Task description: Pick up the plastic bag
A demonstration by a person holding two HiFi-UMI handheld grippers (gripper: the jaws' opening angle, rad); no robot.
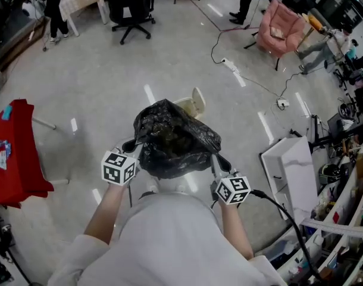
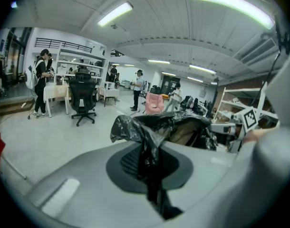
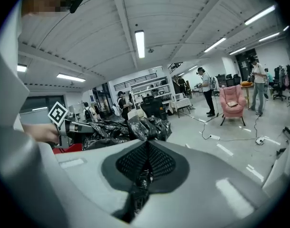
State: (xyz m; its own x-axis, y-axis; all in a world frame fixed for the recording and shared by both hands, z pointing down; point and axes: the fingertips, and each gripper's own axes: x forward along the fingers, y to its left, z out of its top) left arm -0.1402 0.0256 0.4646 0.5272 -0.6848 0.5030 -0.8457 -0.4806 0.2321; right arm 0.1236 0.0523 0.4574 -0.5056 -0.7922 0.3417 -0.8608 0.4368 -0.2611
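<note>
Now, the plastic bag hangs slung between them: left hand-held gripper clamped tight on its left rim, right hand-held gripper clamped on its right.

Black office chair, pink armchair, red cloth — far left, white panel

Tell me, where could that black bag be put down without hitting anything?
Bare floor lies ahead of the plastic bag, up to the office chair, and left toward the red cloth. The right is crowded: white panel, power strip, cluttered shelves.
</note>
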